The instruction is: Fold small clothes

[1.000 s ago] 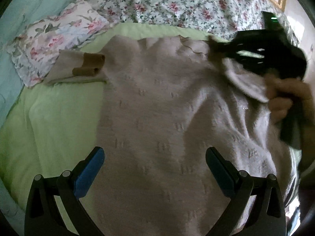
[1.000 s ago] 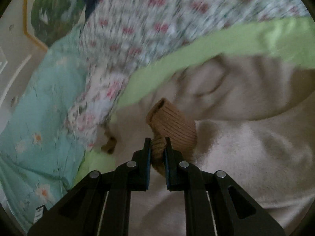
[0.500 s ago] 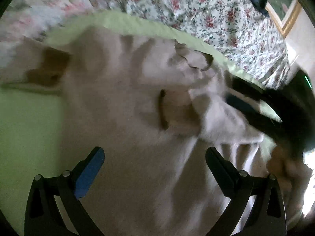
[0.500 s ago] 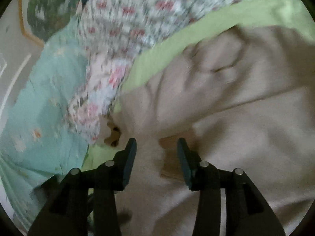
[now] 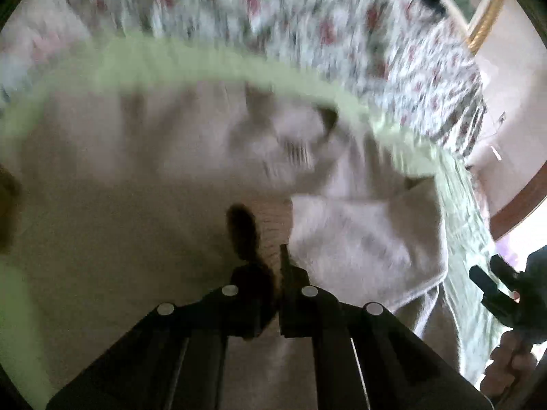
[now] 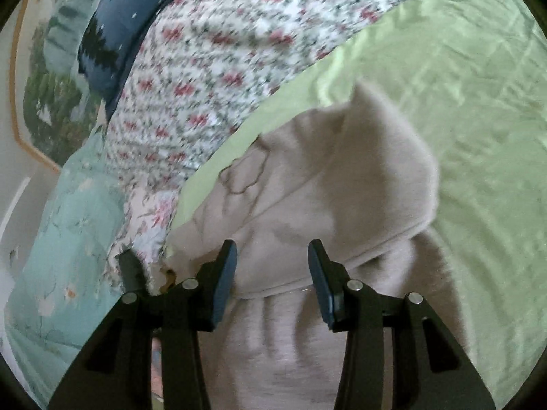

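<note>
The sweater (image 6: 342, 184) lies on the green sheet (image 6: 461, 109). The left gripper (image 5: 273, 266) has just closed, pinching its tan cuff (image 5: 270, 225). The right gripper (image 6: 271, 273) hangs half open over the folded sleeve, gripping nothing.

Both wrist cameras look down close over the beige sweater (image 5: 143, 205) (image 6: 342, 184) on the green sheet (image 6: 461, 102); the left view is blurred, probably lower.

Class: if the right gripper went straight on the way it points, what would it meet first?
Probably the folded sleeve of the sweater, lying just ahead of the open right gripper; depth is hard to judge.
</note>
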A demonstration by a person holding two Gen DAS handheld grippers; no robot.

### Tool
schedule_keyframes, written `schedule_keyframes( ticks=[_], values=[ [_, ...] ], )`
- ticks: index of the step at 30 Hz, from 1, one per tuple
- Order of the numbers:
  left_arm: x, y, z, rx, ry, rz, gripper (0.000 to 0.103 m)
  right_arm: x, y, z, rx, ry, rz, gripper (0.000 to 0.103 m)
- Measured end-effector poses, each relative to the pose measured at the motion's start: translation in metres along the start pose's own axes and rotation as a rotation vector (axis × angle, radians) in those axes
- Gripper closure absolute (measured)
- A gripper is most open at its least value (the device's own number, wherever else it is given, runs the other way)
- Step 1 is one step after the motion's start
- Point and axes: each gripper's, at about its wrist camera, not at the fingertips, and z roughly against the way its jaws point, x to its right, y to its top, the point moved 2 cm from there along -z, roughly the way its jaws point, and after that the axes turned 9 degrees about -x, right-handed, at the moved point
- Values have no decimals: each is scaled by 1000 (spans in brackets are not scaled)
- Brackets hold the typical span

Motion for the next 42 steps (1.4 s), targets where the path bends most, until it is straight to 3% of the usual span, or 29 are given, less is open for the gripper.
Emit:
schedule_keyframes(
  ticks=[2,4,7,14,17,19,21,23,26,28,30,34,35,38,40,42],
  values=[
    [-24,5,19,57,41,55,98,11,8,8,26,-31,-5,58],
    [-52,6,22,57,71,116,98,21,16,11,37,-73,-8,56],
    [-77,1,17,29,21,180,98,32,30,0,4,-124,-8,49],
    [-83,-8,17,50,63,188,97,47,74,-53,-74,-218,39,44],
    [-103,-6,27,80,55,267,97,54,79,-63,-120,-235,30,44],
    [-100,-2,24,63,56,253,97,51,73,-61,-135,-256,68,43],
    [-93,0,21,57,86,211,97,43,56,-56,-129,-328,171,34],
    [-87,0,16,42,84,195,97,38,36,-61,-138,-452,290,28],
    [-82,0,12,30,90,189,97,32,25,-86,-178,-581,407,28],
    [-81,-2,13,27,92,189,97,28,29,-97,-128,-663,465,28],
    [-80,-4,15,25,87,192,97,33,41,-96,-56,-745,439,29],
    [-69,-8,9,2,39,156,97,67,56,-47,10,-665,224,24],
    [-63,-9,4,-10,50,133,97,73,55,-38,7,-652,210,19],
    [-50,-13,-13,-40,111,78,97,86,48,-19,-53,-600,196,19],
    [-52,-17,-18,-49,110,78,97,86,43,-2,-28,-606,175,18],
    [-57,-18,-17,-48,83,96,97,81,51,7,12,-507,139,18]
  ],
)
